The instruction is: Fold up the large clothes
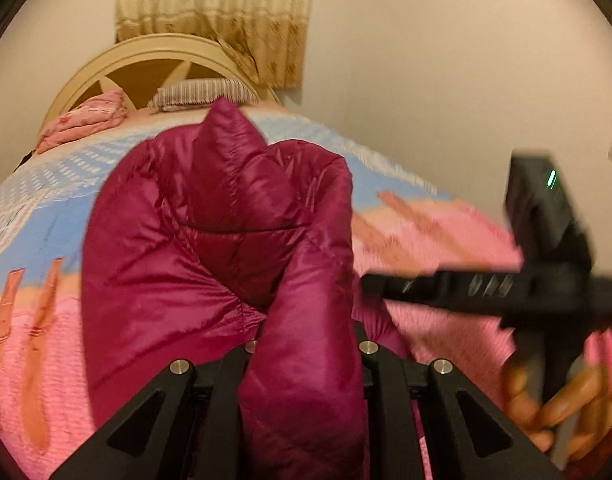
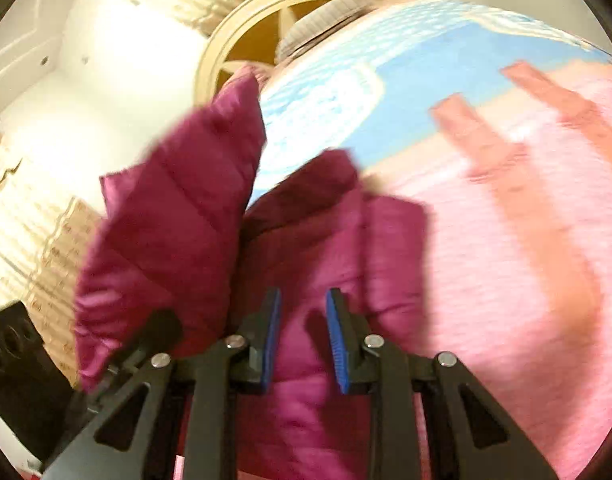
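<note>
A magenta quilted puffer jacket [image 1: 185, 260] lies bunched on the bed, and one padded part stands up as a peak. My left gripper [image 1: 306, 342] is shut on a thick fold of it, which bulges up between the fingers and hides the pads. In the right wrist view the jacket [image 2: 165, 220] has a raised flap at the left and a flatter part below. My right gripper [image 2: 303, 320] hovers over that flatter part, its blue pads [image 2: 338, 344] apart with nothing pinched. From the left wrist view, the right gripper [image 1: 372, 284] reaches in from the right, held by a hand [image 1: 562, 404].
The bed is covered by a pink and blue blanket [image 1: 446, 232]. At its head are a cream arched headboard [image 1: 145, 60], a striped pillow [image 1: 201, 94] and a folded pink cloth [image 1: 85, 120]. A beige curtain [image 1: 217, 12] hangs behind. A bare wall [image 1: 446, 80] runs along the right.
</note>
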